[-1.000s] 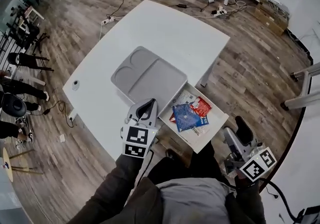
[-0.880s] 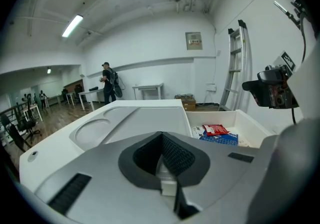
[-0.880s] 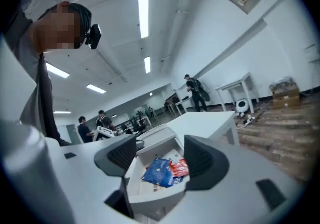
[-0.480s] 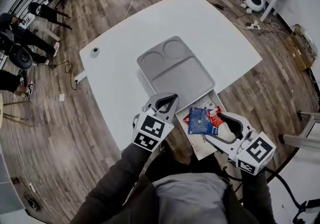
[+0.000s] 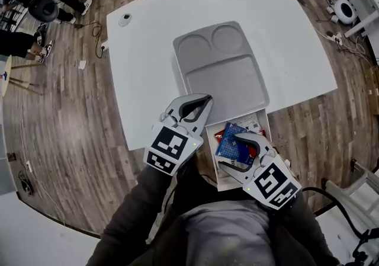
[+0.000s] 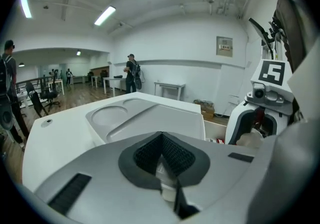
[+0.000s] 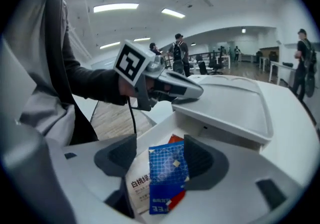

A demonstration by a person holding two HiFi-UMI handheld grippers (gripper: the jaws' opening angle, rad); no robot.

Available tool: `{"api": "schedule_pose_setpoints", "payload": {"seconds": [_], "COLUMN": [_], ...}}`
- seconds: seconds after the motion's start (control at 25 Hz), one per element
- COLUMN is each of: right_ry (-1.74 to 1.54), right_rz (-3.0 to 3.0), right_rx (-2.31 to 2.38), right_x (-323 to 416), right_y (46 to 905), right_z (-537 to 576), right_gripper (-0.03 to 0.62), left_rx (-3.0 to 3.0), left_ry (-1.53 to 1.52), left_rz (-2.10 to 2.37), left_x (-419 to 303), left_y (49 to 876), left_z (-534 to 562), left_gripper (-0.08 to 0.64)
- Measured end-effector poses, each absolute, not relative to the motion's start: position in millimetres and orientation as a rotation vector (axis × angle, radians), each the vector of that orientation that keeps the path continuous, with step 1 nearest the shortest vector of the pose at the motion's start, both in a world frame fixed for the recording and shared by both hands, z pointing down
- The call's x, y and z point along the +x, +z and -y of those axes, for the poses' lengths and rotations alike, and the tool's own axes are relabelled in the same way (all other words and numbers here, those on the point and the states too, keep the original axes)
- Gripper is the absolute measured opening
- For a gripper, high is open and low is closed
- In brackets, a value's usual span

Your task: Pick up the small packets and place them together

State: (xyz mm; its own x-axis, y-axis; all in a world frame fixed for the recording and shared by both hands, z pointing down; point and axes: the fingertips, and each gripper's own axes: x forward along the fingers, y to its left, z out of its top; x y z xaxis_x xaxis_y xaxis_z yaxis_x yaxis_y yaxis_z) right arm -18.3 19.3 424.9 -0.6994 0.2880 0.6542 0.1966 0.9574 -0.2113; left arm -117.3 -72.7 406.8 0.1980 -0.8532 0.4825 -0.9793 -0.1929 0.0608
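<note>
Left gripper [image 5: 206,101] [image 6: 161,136]: jaws shut tip to tip, nothing clamped, ribbed black pads pressed together; it is held over the table edge beside the near corner of the tray [image 5: 225,75]. Right gripper [image 5: 231,151] [image 7: 162,160]: jaws spread apart, dark textured pads facing each other, held over the open drawer [image 5: 265,134].

Small packets are lying in a loose overlapping pile inside the white box-shaped drawer. A flat glossy blue packet [image 5: 228,140] [image 7: 167,170] with a grid print is on top and is framed between the right gripper's pads; contact cannot be told. A red packet [image 5: 219,134] and a white packet [image 7: 135,188] with dark print are partly covered by it.

The tray is grey moulded plastic, matte, with two round wells and one large rectangular well, and is set on the smooth white table [image 5: 148,39].
</note>
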Motion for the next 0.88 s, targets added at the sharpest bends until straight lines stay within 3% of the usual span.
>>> {"api": "schedule_pose_setpoints", "payload": {"seconds": [0.64,0.88], "right_ry": [-0.271,-0.321], "right_rz": [2.061,2.053], "right_rx": [-0.517,-0.515], "right_x": [-22.6,-27.6], "right_y": [480.2,481.7], "right_z": [-34.5,-31.5], "right_gripper": [0.301,0.217], "left_rx": [2.036,1.974], "left_ry": [0.45,0.273], "left_rz": [1.823,1.827], "left_x": [-130.8,-138.0], "left_y": [407.2,406.0], "left_z": [72.5,71.5], "left_gripper": [-0.003,-0.003]}}
